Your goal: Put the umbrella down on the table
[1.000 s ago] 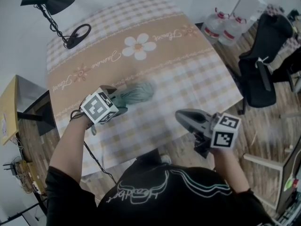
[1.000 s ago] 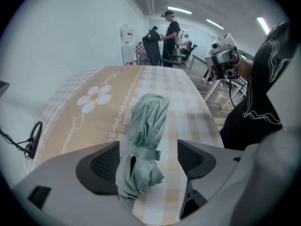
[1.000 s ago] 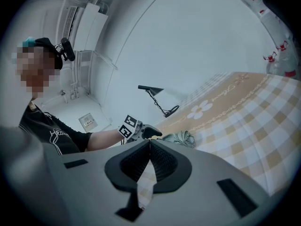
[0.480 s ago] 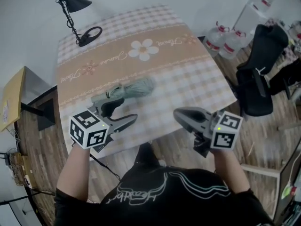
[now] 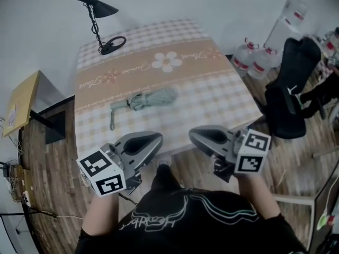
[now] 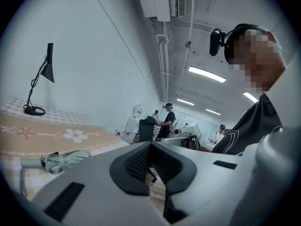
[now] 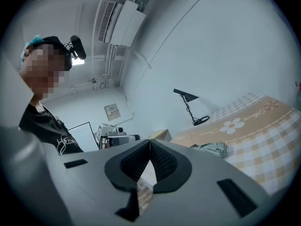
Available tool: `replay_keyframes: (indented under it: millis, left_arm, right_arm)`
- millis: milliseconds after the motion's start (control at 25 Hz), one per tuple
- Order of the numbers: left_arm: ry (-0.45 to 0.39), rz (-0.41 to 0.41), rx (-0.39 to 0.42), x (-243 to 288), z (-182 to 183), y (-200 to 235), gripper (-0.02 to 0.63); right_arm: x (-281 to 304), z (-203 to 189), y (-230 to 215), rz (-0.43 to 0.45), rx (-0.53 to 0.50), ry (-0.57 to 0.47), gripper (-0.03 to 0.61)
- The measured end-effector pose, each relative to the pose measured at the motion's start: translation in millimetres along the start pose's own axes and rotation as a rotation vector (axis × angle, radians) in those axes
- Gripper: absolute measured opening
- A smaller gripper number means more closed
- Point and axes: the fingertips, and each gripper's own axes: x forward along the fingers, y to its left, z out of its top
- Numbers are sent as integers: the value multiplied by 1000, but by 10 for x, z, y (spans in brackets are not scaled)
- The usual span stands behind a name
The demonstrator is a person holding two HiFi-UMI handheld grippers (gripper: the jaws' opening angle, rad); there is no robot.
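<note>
The folded pale green umbrella [image 5: 145, 99] lies flat on the checked tablecloth of the table [image 5: 212, 94], with its handle and strap towards the left. Nothing touches it. My left gripper [image 5: 157, 138] is held in front of the table's near edge, well back from the umbrella, jaws shut and empty. My right gripper [image 5: 194, 133] hangs beside it to the right, also shut and empty. In the left gripper view the umbrella [image 6: 59, 160] lies low at the left beyond the closed left gripper [image 6: 150, 145]. In the right gripper view the umbrella [image 7: 211, 148] shows past the closed right gripper [image 7: 149, 142].
A black desk lamp [image 5: 98, 15] stands at the table's far left corner. Water bottles [image 5: 254, 57] and a black office chair [image 5: 294, 89] stand on the floor to the right. A yellow board [image 5: 21, 105] is at the left. People stand far off in the room.
My left gripper has let go of the umbrella, pulled back off the table towards the person and closed. The umbrella stays on the cloth. The right gripper has shifted a little.
</note>
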Motion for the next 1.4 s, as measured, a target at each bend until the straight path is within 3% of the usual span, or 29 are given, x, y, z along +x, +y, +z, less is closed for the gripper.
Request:
replay_keyframes:
  millis: [200,760,1000,1400]
  left_arm:
    - [-39,-34,-45,-29,-84,-343,-3]
    - [-109,-74,32,-78,9,-651,-3]
    - [-93,-93,31,-96,13,-724,-3]
    - [-53,-58,103,-131,-23,-807,-3]
  right_arm:
    - [-40,8,237,39,3,-28,11]
    - [-176,-44,512,59,-33,-40,11]
    - [-171,-54,577,65,-39,-36,11]
    - [-237,-66,630,56,-47,-43,11]
